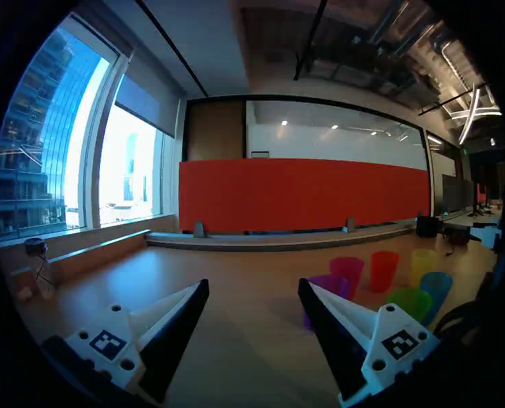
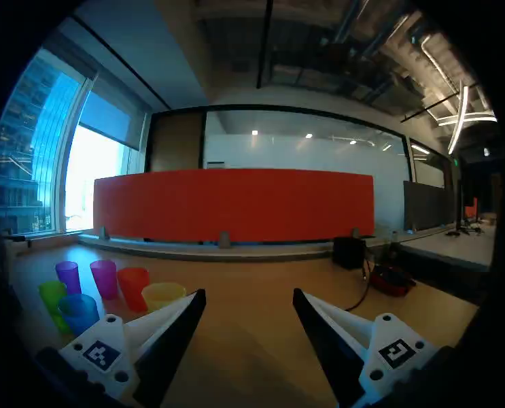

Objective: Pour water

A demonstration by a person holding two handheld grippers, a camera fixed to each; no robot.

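Several coloured plastic cups stand in a cluster on the wooden table. In the left gripper view they sit ahead and to the right: purple cup [image 1: 328, 285], magenta cup [image 1: 348, 268], orange cup [image 1: 383, 268], yellow cup [image 1: 423, 264], blue cup [image 1: 438, 285], green cup [image 1: 410, 302]. My left gripper [image 1: 252, 294] is open and holds nothing; its right finger partly covers the purple cup. In the right gripper view the cups are at the left: green cup [image 2: 50, 298], purple cup [image 2: 68, 275], magenta cup [image 2: 104, 277], orange cup [image 2: 133, 286], yellow cup [image 2: 162, 293], blue cup [image 2: 79, 311]. My right gripper [image 2: 249, 300] is open and holds nothing.
A long red partition [image 2: 232, 204] runs across the table's far edge. A black box [image 2: 349, 251] and a red object with a cable [image 2: 391, 279] lie at the right. Windows [image 1: 55, 170] and a sill line the left side, with a small stand [image 1: 36, 248] on the sill.
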